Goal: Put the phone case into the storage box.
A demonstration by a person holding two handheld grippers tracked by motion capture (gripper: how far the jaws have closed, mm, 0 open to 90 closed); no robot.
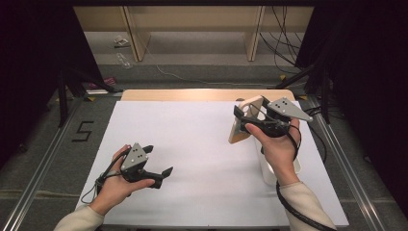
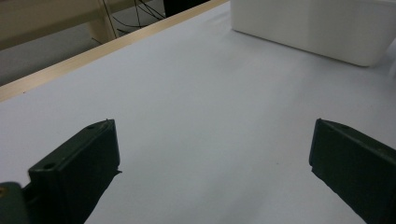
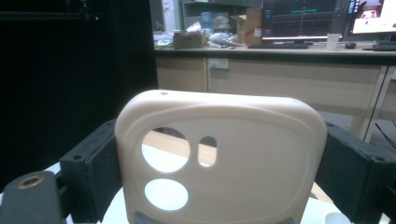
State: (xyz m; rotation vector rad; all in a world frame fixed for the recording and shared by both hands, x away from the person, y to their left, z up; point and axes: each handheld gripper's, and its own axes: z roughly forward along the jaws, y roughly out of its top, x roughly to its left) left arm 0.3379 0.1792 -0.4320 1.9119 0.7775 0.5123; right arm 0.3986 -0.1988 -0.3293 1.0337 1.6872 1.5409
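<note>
A beige phone case (image 1: 242, 126) with round camera cut-outs stands upright above the right side of the white table (image 1: 192, 144). My right gripper (image 1: 248, 119) is shut on it, one black jaw pressing on each long edge. The right gripper view faces the case's (image 3: 252, 154) back between the jaws of the right gripper (image 3: 219, 175). My left gripper (image 1: 159, 160) rests low over the table's front left, open and holding nothing. In the left gripper view the left gripper (image 2: 212, 158) has only bare white surface between its wide-set jaws.
A white box (image 1: 267, 169) sits on the table under my right hand, and the white box (image 2: 313, 28) lies ahead in the left gripper view. A wooden edge (image 1: 202, 95) runs along the table's far side. Black frames and cables stand beyond.
</note>
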